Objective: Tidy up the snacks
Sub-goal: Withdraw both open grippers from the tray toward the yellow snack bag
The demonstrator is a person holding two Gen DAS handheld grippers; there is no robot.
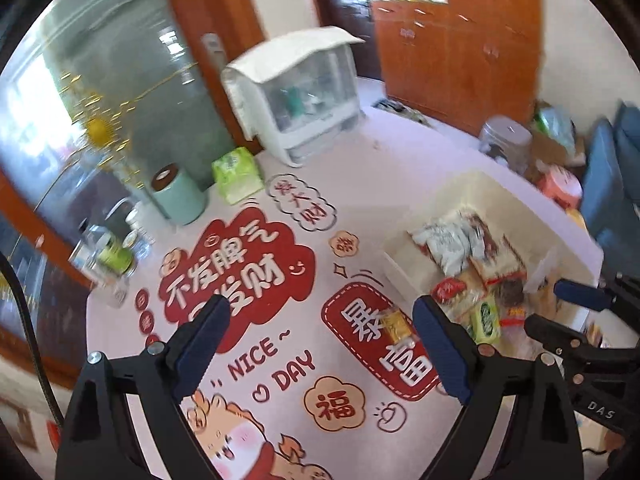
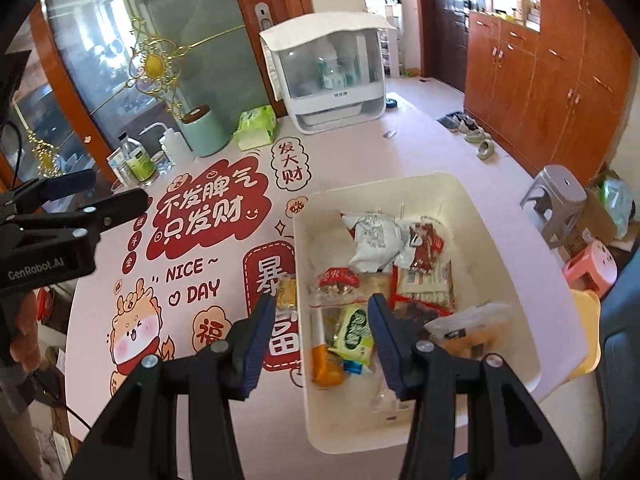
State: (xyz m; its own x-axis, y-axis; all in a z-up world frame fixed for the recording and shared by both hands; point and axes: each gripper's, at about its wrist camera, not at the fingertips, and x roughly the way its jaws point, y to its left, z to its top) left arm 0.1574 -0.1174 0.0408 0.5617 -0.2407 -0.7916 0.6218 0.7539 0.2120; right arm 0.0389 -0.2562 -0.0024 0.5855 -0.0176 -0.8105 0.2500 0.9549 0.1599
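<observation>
A cream plastic bin on the table holds several snack packets: a white one, a red one, a green one. A small yellow wrapped snack lies on the tablecloth just left of the bin. My left gripper is open and empty above the cloth, the yellow snack near its right finger. My right gripper is open and empty over the bin's near left part. Each gripper shows in the other's view, the right and the left.
The pink tablecloth has red prints. At the back stand a white covered rack, a green tissue pack, a mint paper roll and bottles. Stools and a wooden cabinet are to the right.
</observation>
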